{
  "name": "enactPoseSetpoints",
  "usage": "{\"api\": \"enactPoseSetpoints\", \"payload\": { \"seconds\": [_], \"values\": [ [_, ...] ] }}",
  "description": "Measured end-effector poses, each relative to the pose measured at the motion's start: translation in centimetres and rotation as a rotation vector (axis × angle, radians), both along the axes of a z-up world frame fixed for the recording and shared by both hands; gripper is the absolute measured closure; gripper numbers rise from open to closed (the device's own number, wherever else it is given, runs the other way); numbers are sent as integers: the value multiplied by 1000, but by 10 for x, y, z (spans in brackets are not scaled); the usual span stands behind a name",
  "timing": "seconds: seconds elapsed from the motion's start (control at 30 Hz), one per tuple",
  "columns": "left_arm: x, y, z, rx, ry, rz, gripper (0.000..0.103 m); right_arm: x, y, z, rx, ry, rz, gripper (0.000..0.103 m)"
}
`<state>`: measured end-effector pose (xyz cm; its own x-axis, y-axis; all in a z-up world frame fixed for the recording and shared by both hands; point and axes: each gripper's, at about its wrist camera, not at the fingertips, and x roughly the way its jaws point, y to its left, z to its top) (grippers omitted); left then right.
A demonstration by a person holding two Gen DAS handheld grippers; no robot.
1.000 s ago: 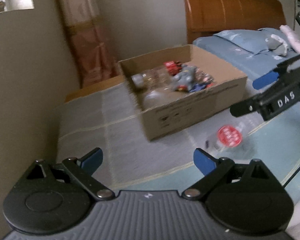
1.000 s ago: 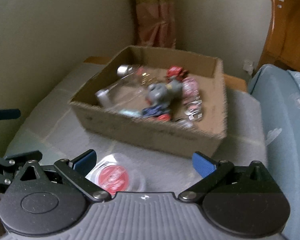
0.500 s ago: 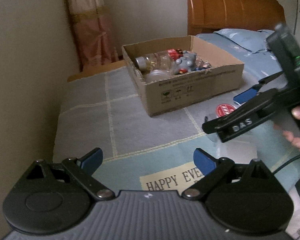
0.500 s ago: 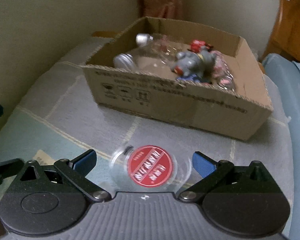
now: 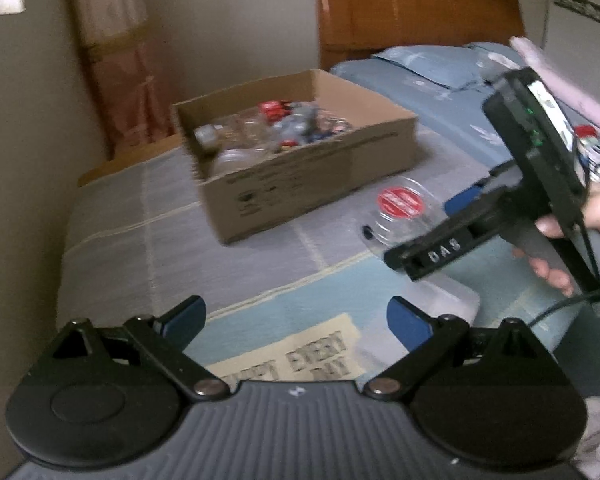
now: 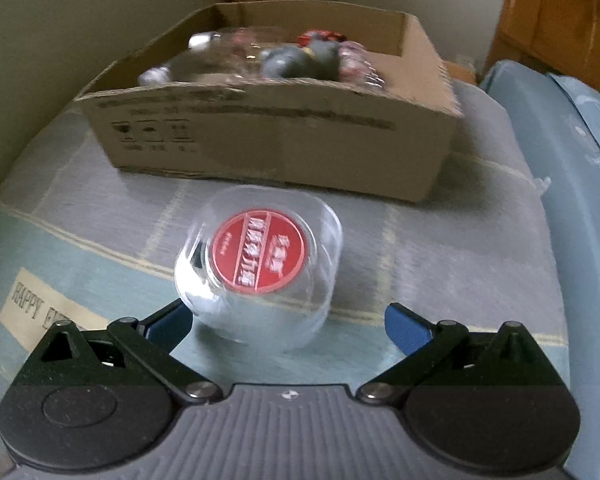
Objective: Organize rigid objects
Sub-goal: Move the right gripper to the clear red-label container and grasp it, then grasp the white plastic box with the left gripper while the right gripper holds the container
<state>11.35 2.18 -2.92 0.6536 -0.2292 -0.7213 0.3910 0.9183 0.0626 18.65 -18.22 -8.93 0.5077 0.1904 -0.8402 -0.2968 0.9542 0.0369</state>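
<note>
Just in front of the cardboard box (image 6: pixel 276 136), on the blue-grey blanket (image 6: pixel 440 248), lies a clear plastic container (image 6: pixel 260 276) with a red round label. Nearer than the box, the right tool (image 6: pixel 288 322) has its blue fingers spread wide on either side of the container; contact cannot be told. Further back from the box, the left tool (image 5: pixel 296 320) hangs spread apart, gripping nothing. Inside the box lie blurred jars and toys.

Grey-and-blue checked blanket (image 6: pixel 440 248) bearing cardboard box (image 6: pixel 284 140) and clear red-labelled container (image 6: pixel 260 264).
</note>
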Motion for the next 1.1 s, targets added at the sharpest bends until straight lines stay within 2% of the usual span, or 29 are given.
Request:
{"api": "enactPoseSetpoints", "payload": {
  "seconds": [0.13, 0.33, 0.6, 0.8, 1.0, 1.1],
  "values": [
    [0, -20, -5, -12, 24, -68, 6, -2, -11, -4, -59, -27, -8, 0],
    [-1, -52, -21, 9, 78, -186, 6, -10, -24, -5, -43, -59, 22, 0],
    [4, -47, -37, 5, 172, -188, 6, -7, -28, -7, -43, -64, 37, 0],
    [10, -31, -43, 26, 189, -140, 6, -10, -29, -7, -39, -79, 46, 0],
    [21, -12, -44, 90, 149, 10, 7, -13, -30, -9, -30, -104, 54, 0],
    [18, -10, -42, 41, 164, 3, 7, -15, -31, -9, -26, -116, 57, 0]
  ]
}}
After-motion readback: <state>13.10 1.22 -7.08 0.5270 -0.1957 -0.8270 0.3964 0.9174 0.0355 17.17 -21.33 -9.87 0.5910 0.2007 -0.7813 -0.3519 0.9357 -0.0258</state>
